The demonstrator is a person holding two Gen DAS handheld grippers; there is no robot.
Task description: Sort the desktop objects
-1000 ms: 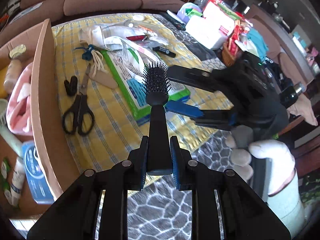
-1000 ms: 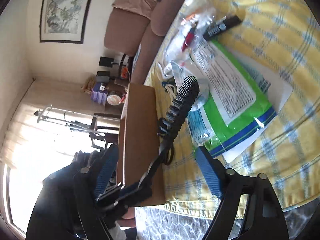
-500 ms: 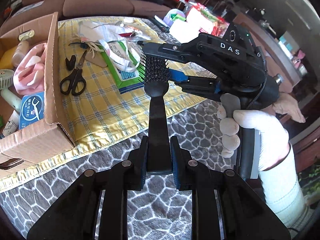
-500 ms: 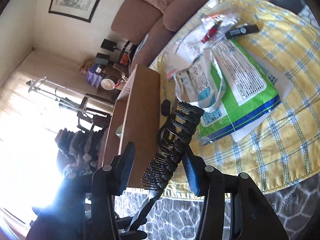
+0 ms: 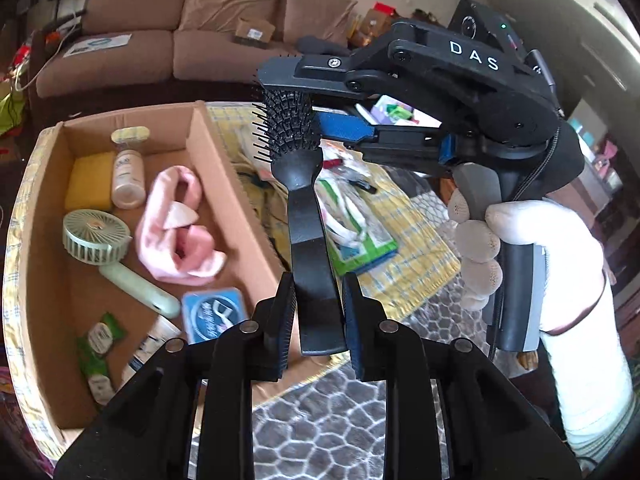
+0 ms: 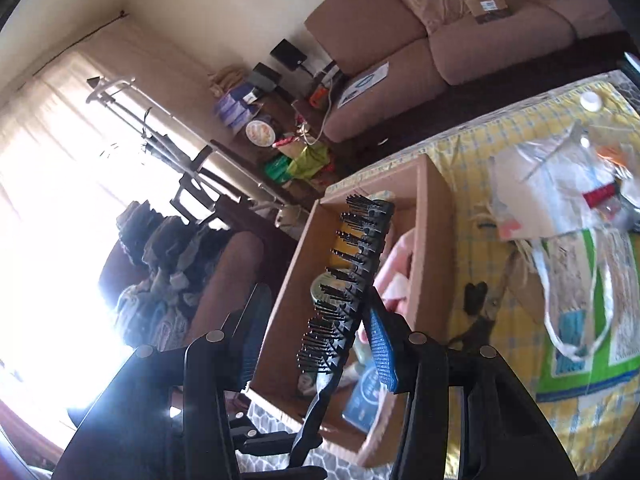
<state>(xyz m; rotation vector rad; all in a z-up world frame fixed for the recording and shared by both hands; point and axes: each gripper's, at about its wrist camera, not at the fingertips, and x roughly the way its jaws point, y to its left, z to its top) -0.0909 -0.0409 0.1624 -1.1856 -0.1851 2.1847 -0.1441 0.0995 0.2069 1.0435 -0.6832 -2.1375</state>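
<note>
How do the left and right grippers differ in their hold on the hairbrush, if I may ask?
The left gripper is shut on the hairbrush handle; the right gripper stands open around its bristled head. The left meets it lengthwise, the right crosswise. Both are black with blue pads.

Hairbrush [image 5: 294, 148] lifted — now above cardboard box [image 5: 224, 184]; right gripper [image 5: 308, 96] straddles head.

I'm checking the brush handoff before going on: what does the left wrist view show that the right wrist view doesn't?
Only the left wrist view shows the left gripper shut on the hairbrush handle, the gloved right hand, and the green fan in full. Only the right wrist view shows the scissors on the yellow cloth and the window. Both show the brush head between the right gripper's open fingers and the cardboard box.
</note>
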